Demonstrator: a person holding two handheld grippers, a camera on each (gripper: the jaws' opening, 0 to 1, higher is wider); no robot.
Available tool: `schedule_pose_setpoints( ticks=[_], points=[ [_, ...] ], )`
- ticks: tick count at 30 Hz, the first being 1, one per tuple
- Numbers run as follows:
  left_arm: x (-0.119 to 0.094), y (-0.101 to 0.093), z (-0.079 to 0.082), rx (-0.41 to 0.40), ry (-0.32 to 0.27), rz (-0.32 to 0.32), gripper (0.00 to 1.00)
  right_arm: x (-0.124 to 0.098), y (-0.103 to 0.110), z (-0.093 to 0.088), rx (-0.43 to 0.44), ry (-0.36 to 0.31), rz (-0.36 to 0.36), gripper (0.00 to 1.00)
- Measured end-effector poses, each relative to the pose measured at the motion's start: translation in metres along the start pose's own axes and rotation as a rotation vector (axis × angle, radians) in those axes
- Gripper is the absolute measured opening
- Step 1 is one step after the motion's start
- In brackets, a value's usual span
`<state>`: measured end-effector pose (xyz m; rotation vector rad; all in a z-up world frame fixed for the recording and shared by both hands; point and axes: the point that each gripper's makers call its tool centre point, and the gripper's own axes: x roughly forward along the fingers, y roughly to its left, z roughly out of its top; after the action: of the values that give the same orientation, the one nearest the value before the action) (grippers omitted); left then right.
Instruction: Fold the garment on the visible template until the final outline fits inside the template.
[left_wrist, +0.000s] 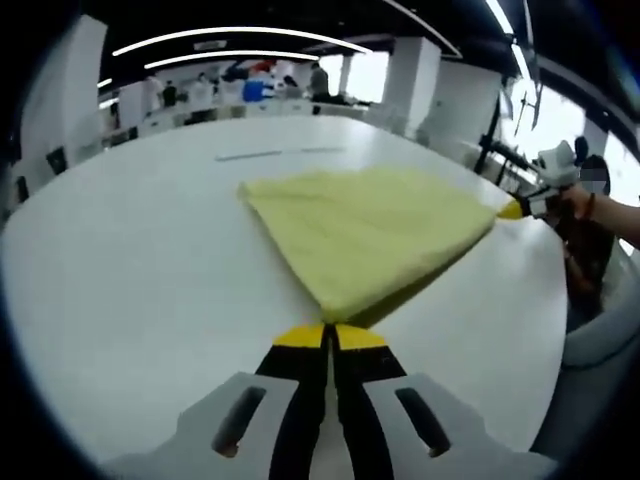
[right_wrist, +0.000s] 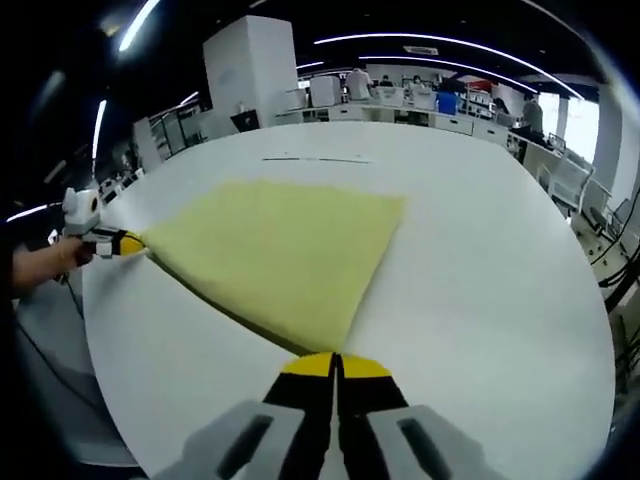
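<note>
Clearly the biggest thing here is the white table (left_wrist: 120, 300), and everything else is sitting relative to the yellow garment (left_wrist: 370, 235) spread across its middle. That garment is lying mostly flat in a rough triangle, with two of its corners being pulled out toward the near table edge.

Each corner is being pinched. At one corner the left gripper (left_wrist: 331, 336) has its jaws pressed together on the cloth; seen from the right gripper view it is the same tool (right_wrist: 130, 244) at the garment's far left point, with a hand (right_wrist: 45, 262) behind it. At the other corner the right gripper (right_wrist: 336, 365) is likewise clamping the fabric, showing at the garment's far tip in the left gripper view (left_wrist: 515, 209).

Risks, as I am judging them: the pinches look shallow, right at the corner tips, so a sharp lift may be letting cloth slip out; uneven pulling could be skewing the fold line; and with both corners so near the table edge, slack may be sliding off it.

Harder to settle: no template outline is standing out around the garment, only a thin dark line (right_wrist: 315, 159) beyond its far side. How many layers are stacked is also unclear, and the fisheye is bending its edges.
</note>
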<state>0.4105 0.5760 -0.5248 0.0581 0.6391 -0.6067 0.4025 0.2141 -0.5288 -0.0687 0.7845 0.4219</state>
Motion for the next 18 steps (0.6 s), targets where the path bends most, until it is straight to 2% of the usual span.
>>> schedule_pose_setpoints(
  ticks=[15, 18],
  points=[
    [-0.006, 0.001, -0.006, -0.049, 0.01, 0.007, 0.0, -0.006, 0.011, -0.006, 0.04, -0.001, 0.007, 0.0],
    [-0.006, 0.003, -0.008, -0.048, 0.016, 0.011, 0.0, -0.002, 0.005, -0.005, 0.049, 0.005, 0.015, 0.0]
  ],
)
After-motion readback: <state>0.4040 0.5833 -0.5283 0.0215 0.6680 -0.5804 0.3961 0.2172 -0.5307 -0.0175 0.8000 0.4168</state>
